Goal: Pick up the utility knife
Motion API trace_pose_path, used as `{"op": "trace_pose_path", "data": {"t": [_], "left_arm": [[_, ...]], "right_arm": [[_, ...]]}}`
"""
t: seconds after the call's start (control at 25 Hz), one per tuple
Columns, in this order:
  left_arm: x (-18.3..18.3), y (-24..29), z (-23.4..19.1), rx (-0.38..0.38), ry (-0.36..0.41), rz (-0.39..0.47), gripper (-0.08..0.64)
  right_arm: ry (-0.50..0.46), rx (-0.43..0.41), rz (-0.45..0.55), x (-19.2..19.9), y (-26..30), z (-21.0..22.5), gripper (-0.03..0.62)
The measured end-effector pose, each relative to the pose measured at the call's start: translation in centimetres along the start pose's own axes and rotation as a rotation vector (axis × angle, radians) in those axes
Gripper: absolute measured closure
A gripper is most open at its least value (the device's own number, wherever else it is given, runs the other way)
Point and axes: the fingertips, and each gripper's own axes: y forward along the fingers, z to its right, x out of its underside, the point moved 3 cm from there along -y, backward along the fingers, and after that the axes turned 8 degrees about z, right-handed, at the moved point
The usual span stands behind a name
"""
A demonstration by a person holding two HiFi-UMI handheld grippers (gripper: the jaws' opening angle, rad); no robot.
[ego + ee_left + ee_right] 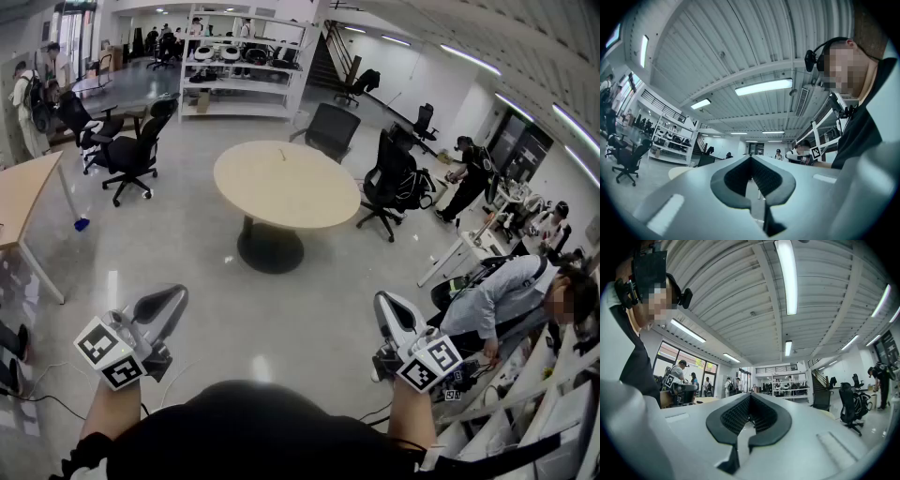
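The person stands on a shiny grey floor point(187, 272) and holds both grippers low in front of the body, pointing roughly level toward a round table point(309, 202) that stands well ahead. The left gripper point(174, 293) is at the lower left of the head view and the right gripper point(385, 302) at the lower right, well apart from each other, each with its marker cube close to the wrist.

In the left gripper view the fingers point(735, 180) meet at the tips, with nothing between them. In the right gripper view the fingers point(765, 417) are likewise closed and empty, and only the open room shows beyond them.

A small thin object point(281, 153) lies on the pale tabletop near its far edge. It is too small to tell whether this is the utility knife. Both grippers are well apart from it.

A black office chair point(330, 129) stands behind the table, a second chair point(389, 183) to its right and a third chair point(131, 150) off to the left. A white shelf rack point(239, 66) stands at the far end of the room. A wooden desk point(23, 192) shows at the left edge. At the right, a person in a grey top point(497, 295) bends over a workstation.
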Motion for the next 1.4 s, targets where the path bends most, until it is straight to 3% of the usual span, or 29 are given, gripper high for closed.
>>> {"op": "trace_pose_path", "data": {"t": [0.88, 1.4], "left_arm": [[0.4, 1.4, -0.4, 0.017, -0.006, -0.014, 0.560], [3.1, 6.7, 5.6, 0.044, 0.000, -0.036, 0.560]], "right_arm": [[0.019, -0.006, 0.002, 0.5, -0.1, 0.8, 0.578], [0.027, 0.006, 0.009, -0.1, -6.0, 6.2, 0.578]]}}
